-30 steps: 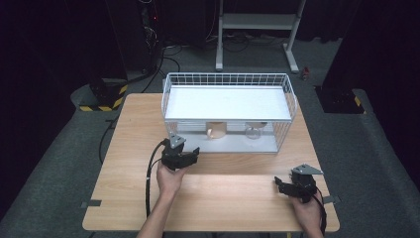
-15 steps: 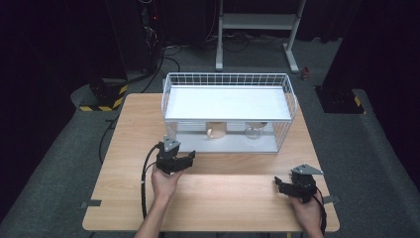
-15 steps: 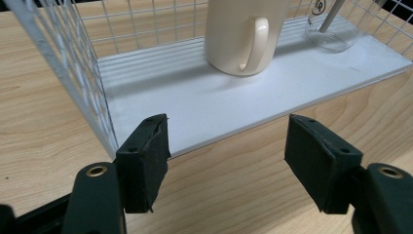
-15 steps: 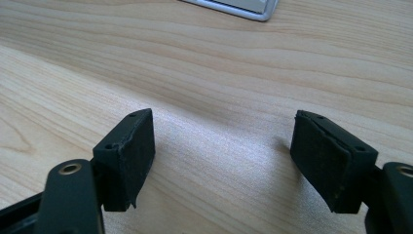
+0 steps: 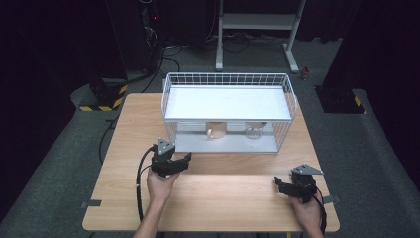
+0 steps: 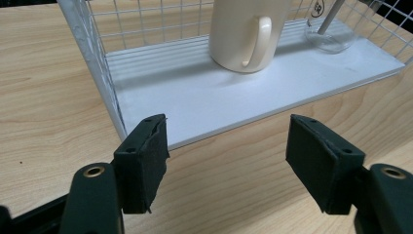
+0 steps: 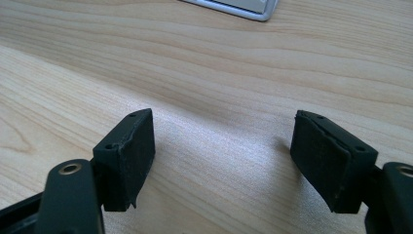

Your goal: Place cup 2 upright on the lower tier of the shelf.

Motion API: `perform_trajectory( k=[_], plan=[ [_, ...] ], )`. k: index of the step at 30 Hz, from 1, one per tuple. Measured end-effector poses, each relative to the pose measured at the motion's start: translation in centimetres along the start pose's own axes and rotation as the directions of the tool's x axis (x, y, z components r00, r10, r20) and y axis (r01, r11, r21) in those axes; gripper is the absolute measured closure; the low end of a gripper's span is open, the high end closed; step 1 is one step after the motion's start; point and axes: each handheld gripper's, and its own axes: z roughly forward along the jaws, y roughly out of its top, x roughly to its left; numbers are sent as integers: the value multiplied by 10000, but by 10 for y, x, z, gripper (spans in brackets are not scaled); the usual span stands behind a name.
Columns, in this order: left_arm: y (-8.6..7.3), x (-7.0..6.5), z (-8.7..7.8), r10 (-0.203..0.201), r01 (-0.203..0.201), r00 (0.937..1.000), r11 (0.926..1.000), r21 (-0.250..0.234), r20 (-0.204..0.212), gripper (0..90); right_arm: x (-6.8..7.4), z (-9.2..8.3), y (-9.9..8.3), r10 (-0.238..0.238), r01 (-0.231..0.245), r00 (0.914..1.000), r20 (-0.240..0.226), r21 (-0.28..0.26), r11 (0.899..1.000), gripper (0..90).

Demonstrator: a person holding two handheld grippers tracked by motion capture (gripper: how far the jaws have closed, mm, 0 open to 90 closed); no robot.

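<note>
A white wire rack (image 5: 289,91) with two shelves stands at the back of the wooden table (image 5: 223,198). On its lower shelf (image 6: 219,97) a cream mug (image 5: 216,130) (image 6: 243,34) stands upright with its handle toward me. A clear glass (image 5: 254,131) (image 6: 331,34) stands to its right. My left gripper (image 5: 182,162) (image 6: 226,126) is open and holds nothing, a short way in front of the rack's lower left corner and aimed at the shelf. My right gripper (image 5: 278,185) (image 7: 221,122) is open over bare wood at the front right, its jaws pointing left.
The rack's upper shelf (image 5: 228,104) is a bare white board. A black cable (image 5: 141,181) loops from the left gripper over the table's front left. Cables and a yellow-black striped base (image 5: 99,101) lie on the floor at the left, and a metal stand (image 5: 257,22) is behind the table.
My left gripper has drifted a little left and back toward the table's near edge, away from the rack. The right gripper has kept still.
</note>
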Motion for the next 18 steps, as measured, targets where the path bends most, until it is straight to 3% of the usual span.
perform_trajectory(
  k=[8, 18],
  plan=[
    [-4, 1, -6, 101, -100, 9999, 9999, 106, -84, 314, 0, 0, 0, -31, 31, 10000, -5, -13, 10000, 246],
    [-15, 5, -14, -117, 118, 9998, 9999, 63, -148, 312, 0, 0, 0, 18, -18, 10000, -4, -7, 10000, 246]
  ],
)
